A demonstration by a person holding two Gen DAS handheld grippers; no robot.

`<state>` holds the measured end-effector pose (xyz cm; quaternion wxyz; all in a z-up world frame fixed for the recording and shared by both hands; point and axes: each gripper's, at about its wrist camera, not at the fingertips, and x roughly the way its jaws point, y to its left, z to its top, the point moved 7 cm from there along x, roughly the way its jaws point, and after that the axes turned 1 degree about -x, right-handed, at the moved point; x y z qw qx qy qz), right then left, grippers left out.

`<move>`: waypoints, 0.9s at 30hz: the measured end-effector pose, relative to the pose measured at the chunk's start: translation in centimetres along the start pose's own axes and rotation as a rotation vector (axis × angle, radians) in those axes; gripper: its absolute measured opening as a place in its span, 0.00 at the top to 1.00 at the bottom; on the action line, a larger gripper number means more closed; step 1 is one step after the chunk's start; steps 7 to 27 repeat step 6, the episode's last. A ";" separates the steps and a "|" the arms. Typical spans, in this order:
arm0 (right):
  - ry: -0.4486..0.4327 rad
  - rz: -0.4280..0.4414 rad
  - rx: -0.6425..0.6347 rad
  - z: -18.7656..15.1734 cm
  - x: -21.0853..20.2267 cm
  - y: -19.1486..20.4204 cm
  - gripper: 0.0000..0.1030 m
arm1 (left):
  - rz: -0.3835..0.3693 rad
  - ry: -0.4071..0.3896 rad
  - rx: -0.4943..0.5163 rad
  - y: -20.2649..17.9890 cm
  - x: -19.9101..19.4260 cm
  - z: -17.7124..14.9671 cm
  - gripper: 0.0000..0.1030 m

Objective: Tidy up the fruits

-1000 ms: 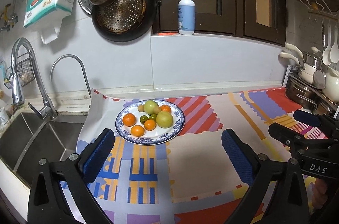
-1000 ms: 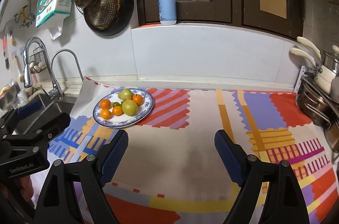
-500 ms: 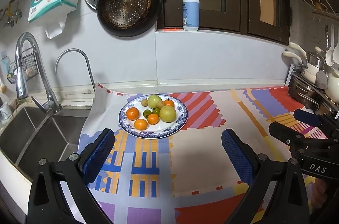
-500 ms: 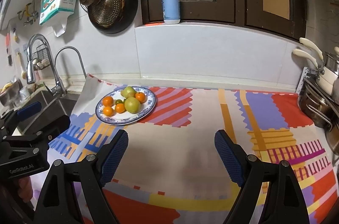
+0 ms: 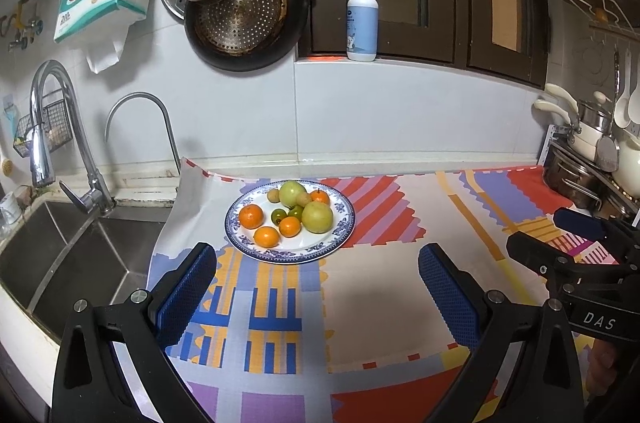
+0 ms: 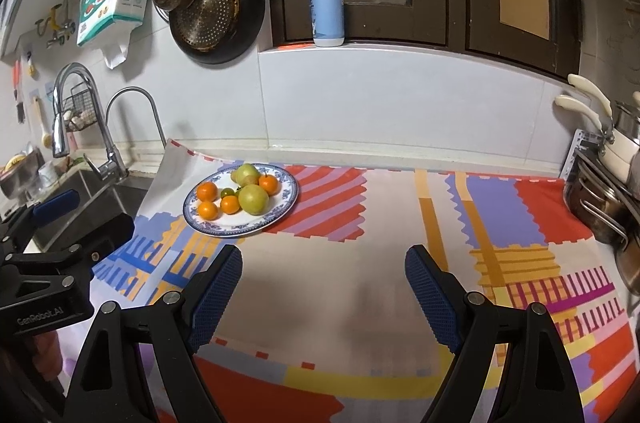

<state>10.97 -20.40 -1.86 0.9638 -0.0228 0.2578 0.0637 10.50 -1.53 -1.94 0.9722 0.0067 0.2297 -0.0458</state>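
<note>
A blue-rimmed white plate (image 5: 340, 243) (image 6: 276, 215) sits on the patterned mat near the sink. It holds several oranges (image 5: 251, 216) (image 6: 207, 191), two green pears (image 5: 317, 217) (image 6: 253, 199), small green fruits (image 5: 278, 215) (image 6: 228, 192) and small brown ones (image 5: 273, 195). My left gripper (image 5: 318, 265) hovers open just in front of the plate, nothing between its blue pads. My right gripper (image 6: 324, 263) is open too, over bare mat to the right of the plate and nearer me.
A colourful mat (image 5: 400, 283) covers the counter. The steel sink (image 5: 60, 255) and taps (image 5: 48, 119) lie left of it. Pots and a rack (image 6: 604, 199) crowd the right end. Pans (image 5: 240, 19) hang on the wall, and a pump bottle (image 5: 362, 23) stands on the sill.
Both views have shifted a little, so the plate now sits slightly higher and further right in each frame. Both grippers stay open and empty.
</note>
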 end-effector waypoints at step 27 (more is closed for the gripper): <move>0.006 0.001 0.000 -0.1 0.0 0.1 0.18 | 0.001 0.004 0.000 0.0 0.0 -0.2 0.00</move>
